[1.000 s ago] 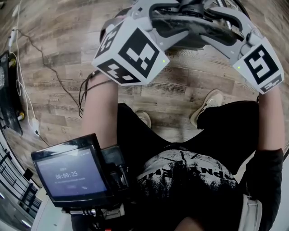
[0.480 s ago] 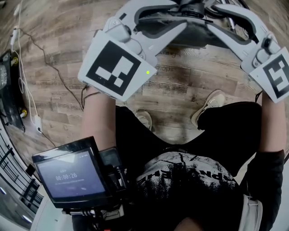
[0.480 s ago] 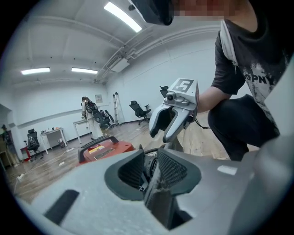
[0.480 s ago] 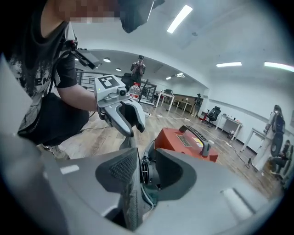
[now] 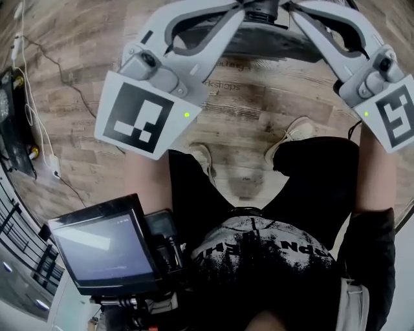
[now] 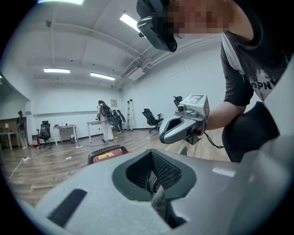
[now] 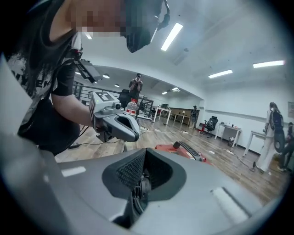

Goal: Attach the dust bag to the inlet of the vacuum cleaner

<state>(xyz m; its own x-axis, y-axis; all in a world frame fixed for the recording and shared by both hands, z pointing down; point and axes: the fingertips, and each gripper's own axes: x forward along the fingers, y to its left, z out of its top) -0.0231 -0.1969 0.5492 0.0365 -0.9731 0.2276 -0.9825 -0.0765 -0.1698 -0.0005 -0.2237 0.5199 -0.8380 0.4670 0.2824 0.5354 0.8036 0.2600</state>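
I hold both grippers raised and level, facing each other, over the wooden floor. The left gripper has just been closing and is shut with nothing between its jaws. The right gripper has closed the same way, also on nothing. Each one shows in the other's view: the right gripper and the left gripper. A red vacuum cleaner with a black handle lies on the floor beyond them. I see no dust bag in any view.
A small monitor hangs at my left hip. Cables and a power strip trail along the floor at left. My shoes stand below the grippers. Desks, office chairs and standing people are far off in the room.
Both grippers have risen toward the top of the head view and turned, their marker cubes spreading apart. The monitor's timer display has gone blank.
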